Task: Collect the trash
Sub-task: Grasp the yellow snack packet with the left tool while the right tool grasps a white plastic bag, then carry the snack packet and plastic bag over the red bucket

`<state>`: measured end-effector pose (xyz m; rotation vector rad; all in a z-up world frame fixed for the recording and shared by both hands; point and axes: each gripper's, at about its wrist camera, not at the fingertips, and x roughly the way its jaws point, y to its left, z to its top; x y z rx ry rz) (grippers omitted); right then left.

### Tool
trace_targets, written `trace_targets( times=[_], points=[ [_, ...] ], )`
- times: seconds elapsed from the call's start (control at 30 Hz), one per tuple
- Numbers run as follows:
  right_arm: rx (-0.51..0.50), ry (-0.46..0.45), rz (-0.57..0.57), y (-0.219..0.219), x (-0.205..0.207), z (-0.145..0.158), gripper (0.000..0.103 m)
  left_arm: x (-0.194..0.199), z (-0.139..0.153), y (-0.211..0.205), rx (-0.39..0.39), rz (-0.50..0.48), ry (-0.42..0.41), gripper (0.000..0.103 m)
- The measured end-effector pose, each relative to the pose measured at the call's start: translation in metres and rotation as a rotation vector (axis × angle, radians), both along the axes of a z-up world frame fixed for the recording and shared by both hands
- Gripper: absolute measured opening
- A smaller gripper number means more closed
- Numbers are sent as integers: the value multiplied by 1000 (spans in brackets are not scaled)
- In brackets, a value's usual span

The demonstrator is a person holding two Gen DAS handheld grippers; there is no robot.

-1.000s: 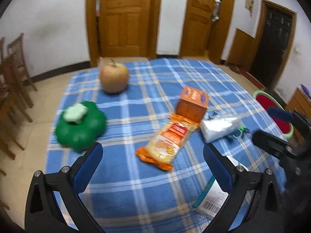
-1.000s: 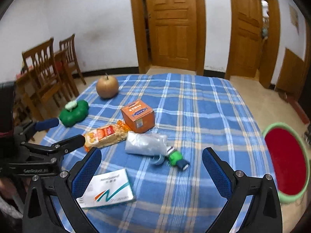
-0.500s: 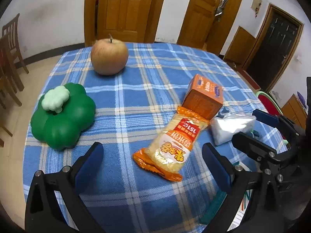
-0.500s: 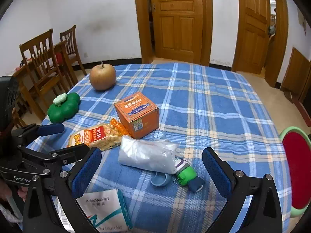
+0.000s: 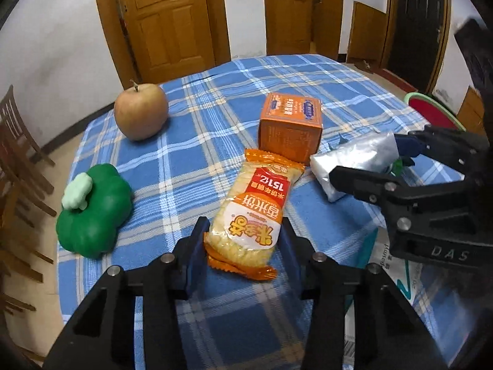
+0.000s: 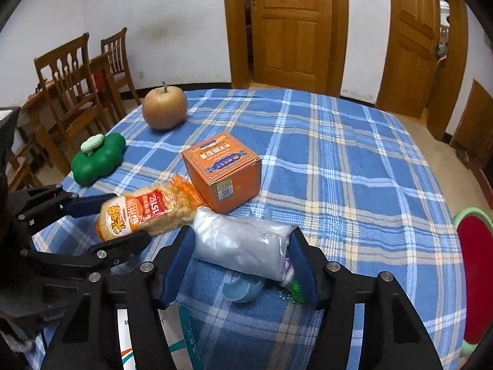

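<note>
An orange rice-cracker packet [image 5: 255, 212] lies on the blue plaid tablecloth [image 5: 197, 129]. My left gripper [image 5: 243, 240] is shut on its near end, pads pressed on both sides; it also shows in the right wrist view [image 6: 101, 222]. A silver foil bag [image 6: 243, 246] lies beside an orange box [image 6: 223, 171]. My right gripper [image 6: 242, 257] is shut on the silver bag, which also shows in the left wrist view [image 5: 357, 163]. A blue cap [image 6: 243, 288] and a green piece [image 6: 294, 288] lie under the bag.
An apple [image 5: 141, 114] and a green clover-shaped container [image 5: 92, 215] sit at the left. A white and teal leaflet [image 6: 148, 333] lies at the near edge. A red bin with green rim [image 6: 476, 252] stands right of the table. Wooden chairs [image 6: 74, 80] stand far left.
Both grippers moved forward and down to the table. The left one closed on the orange packet and the right one closed on the silver bag.
</note>
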<state>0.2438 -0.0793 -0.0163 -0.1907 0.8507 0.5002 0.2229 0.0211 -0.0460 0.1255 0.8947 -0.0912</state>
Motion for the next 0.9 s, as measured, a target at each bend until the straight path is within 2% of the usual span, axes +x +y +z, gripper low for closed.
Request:
trace_targets(
  times=[0.07,0.2,0.4,0.5,0.57,0.67,0.77,0.9],
  points=[
    [7,0,-4,-1,0,1,58,0,0,1,-8,2,1,46],
    [29,4,-14,-4,-1,0,54,3,0,16,-94,42,20,45],
    [36,-21,1,-4,-6,7,36,2,-2,15,-80,54,15,43],
    [8,-59,13,1,-14,14,34,-2,2,15,-95,41,-4,42],
    [50,-47,17,-2,-18,21,34,-9,4,12,-67,36,-17,42],
    [60,-78,12,-7,-28,33,34,-17,8,11,-91,37,-1,42],
    [68,-96,3,-12,-35,44,34,-30,19,8,-93,45,-32,42],
    [105,-99,-5,-21,-54,55,34,-53,36,11,-155,57,-72,43]
  ],
)
